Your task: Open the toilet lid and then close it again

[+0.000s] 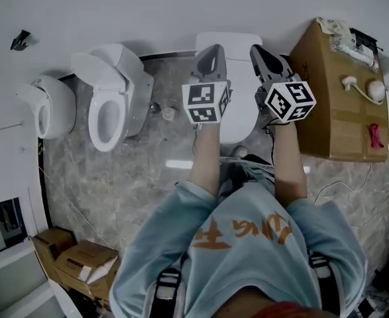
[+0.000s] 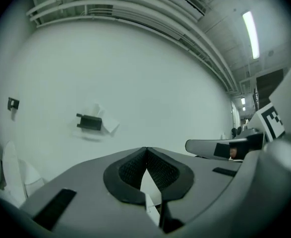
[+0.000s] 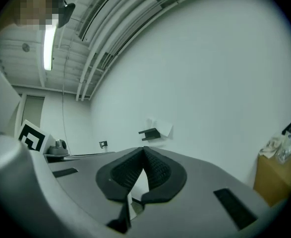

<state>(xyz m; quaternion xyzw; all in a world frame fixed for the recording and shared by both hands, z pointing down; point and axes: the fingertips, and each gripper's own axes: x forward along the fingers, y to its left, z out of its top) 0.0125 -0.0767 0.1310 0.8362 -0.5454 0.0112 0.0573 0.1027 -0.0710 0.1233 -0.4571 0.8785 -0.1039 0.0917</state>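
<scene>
In the head view a white toilet (image 1: 239, 123) stands against the wall straight ahead, mostly hidden behind my two raised grippers. The part of its lid that shows looks flat and down. My left gripper (image 1: 211, 53) and right gripper (image 1: 266, 53) are held side by side high above it, pointing level at the wall. Both are shut with nothing between their pads. The left gripper view shows its pads (image 2: 135, 170) pressed together at the tip, against bare white wall. The right gripper (image 3: 144, 149) looks the same in its own view.
To the left stands a second toilet (image 1: 111, 108) with its lid up, and another white fixture (image 1: 48, 108) further left. A tall cardboard box (image 1: 333, 98) is close on the right, smaller boxes (image 1: 81, 264) at bottom left. A black bracket (image 2: 89, 122) is on the wall.
</scene>
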